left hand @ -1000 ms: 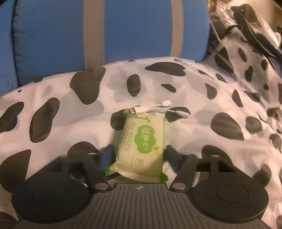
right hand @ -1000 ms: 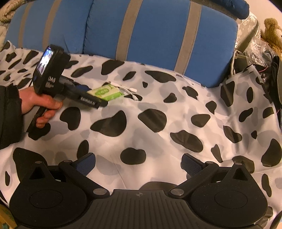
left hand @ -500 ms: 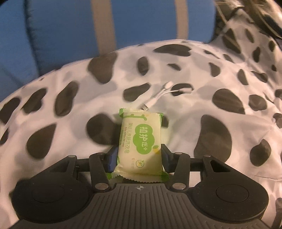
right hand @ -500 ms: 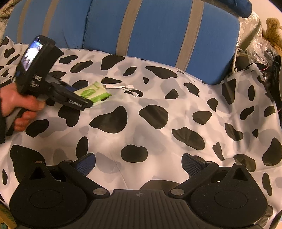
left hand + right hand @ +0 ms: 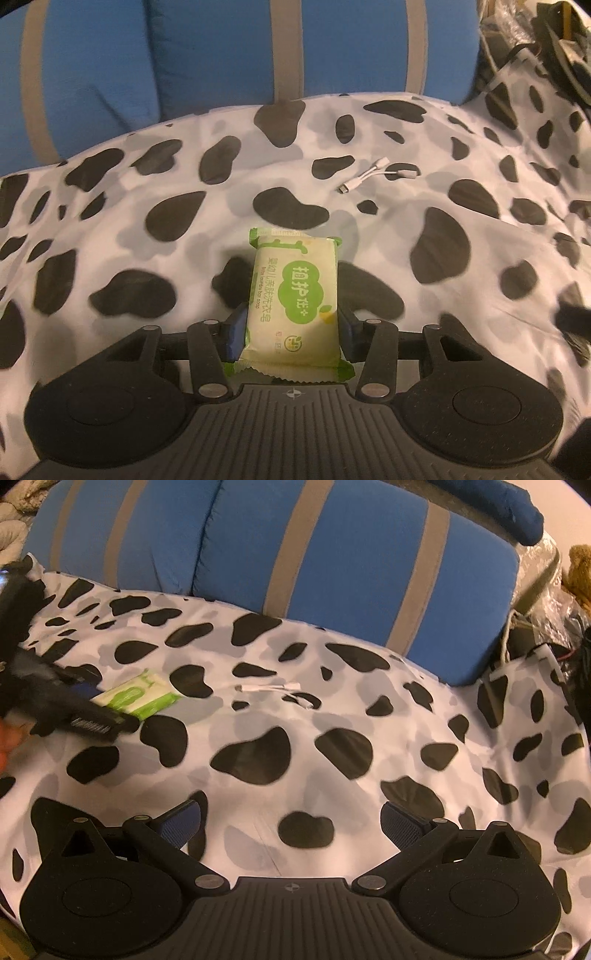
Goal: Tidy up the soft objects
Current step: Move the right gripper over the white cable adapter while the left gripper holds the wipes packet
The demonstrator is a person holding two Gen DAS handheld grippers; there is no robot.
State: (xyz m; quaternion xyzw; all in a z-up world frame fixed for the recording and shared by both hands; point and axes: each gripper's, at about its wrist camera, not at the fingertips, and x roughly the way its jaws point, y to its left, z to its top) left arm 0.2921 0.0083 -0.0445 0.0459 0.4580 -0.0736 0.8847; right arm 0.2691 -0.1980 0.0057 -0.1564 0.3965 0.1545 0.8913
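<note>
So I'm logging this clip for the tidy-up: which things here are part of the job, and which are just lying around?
In the job:
- green soap packet, clamped in the left gripper
- right gripper, open, holding nothing

Lying about:
- white adapter cable
- cow-print sheet
- blue striped cushions

A white cloth with black cow spots [image 5: 369, 709] covers the seat. Behind it, at twelve o'clock, stand blue cushions with grey stripes [image 5: 351, 550]. A short white adapter cable [image 5: 373, 174] lies on the cloth at about one o'clock in the left wrist view (loosely curled, plugs apart). At two o'clock in the right wrist view sits a clutter of clear plastic and dark items [image 5: 554, 602], too jumbled to identify.
</note>
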